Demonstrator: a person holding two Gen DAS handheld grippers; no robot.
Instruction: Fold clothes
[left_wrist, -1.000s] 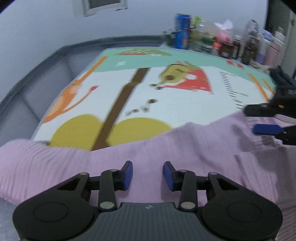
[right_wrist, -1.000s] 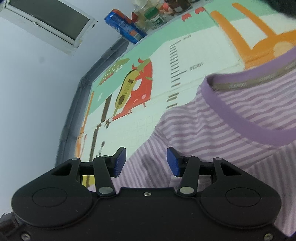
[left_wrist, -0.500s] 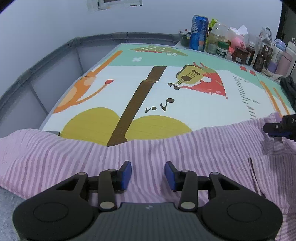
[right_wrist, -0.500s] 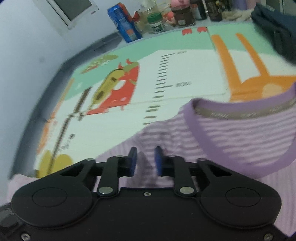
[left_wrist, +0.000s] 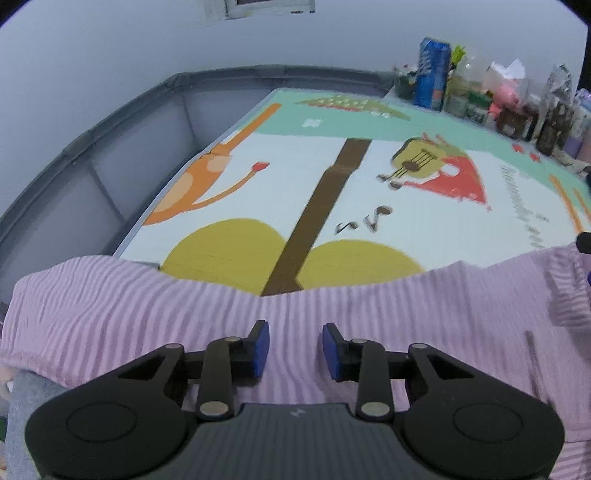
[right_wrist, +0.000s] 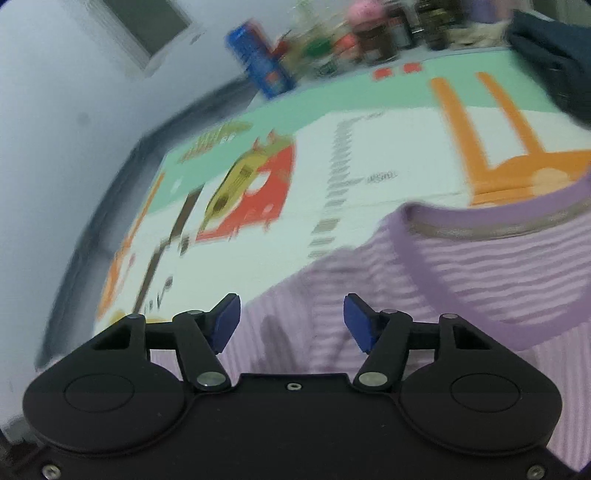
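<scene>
A pink-and-purple striped shirt (left_wrist: 351, 314) lies spread along the near edge of a colourful play mat (left_wrist: 332, 192). My left gripper (left_wrist: 295, 350) hovers over the shirt's striped body. Its jaws are closing, with a clear gap between the blue pads and no fold of cloth pinched. In the right wrist view the shirt's purple collar (right_wrist: 436, 240) lies ahead to the right. My right gripper (right_wrist: 291, 321) is over the cloth beside the collar. Its jaws are opening wide, and the fabric lies flat below them, free of the pads.
A grey padded fence (left_wrist: 110, 158) rims the mat on the left and back. Several bottles, jars and a blue can (left_wrist: 434, 74) crowd the back right corner. A dark garment (right_wrist: 554, 55) lies at the mat's far right.
The right gripper's jaws were nearly shut over the shirt half a second ago and now stand wide apart. The left jaws have narrowed a little. Both hands stay in much the same place.
</scene>
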